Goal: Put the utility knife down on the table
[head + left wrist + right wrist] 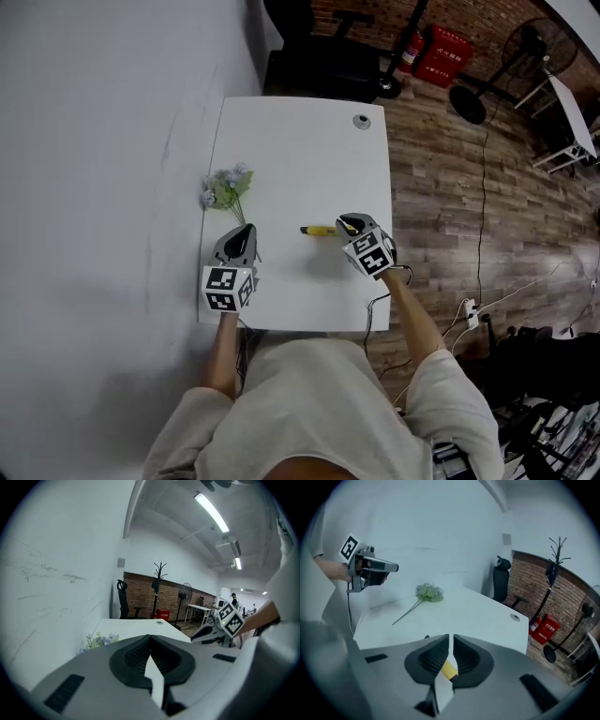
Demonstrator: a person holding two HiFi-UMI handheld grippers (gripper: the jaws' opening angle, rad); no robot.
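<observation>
The yellow utility knife (319, 230) lies flat on the white table (300, 141), right of the middle. My right gripper (348, 224) hovers just over the knife's right end, jaws drawn together with nothing between them. In the right gripper view a strip of the yellow knife (450, 670) shows through the narrow slit under the right gripper (451, 637), down on the tabletop. My left gripper (246, 231) is held over the table's left part, shut and empty; the left gripper (150, 637) has its tips meeting in its own view.
A small bunch of artificial flowers (226, 187) lies near the table's left edge by the wall. A cable grommet (362, 121) sits at the far right corner. Beyond the table are a black office chair (501, 581), a red box (441, 52) and a floor fan (539, 47).
</observation>
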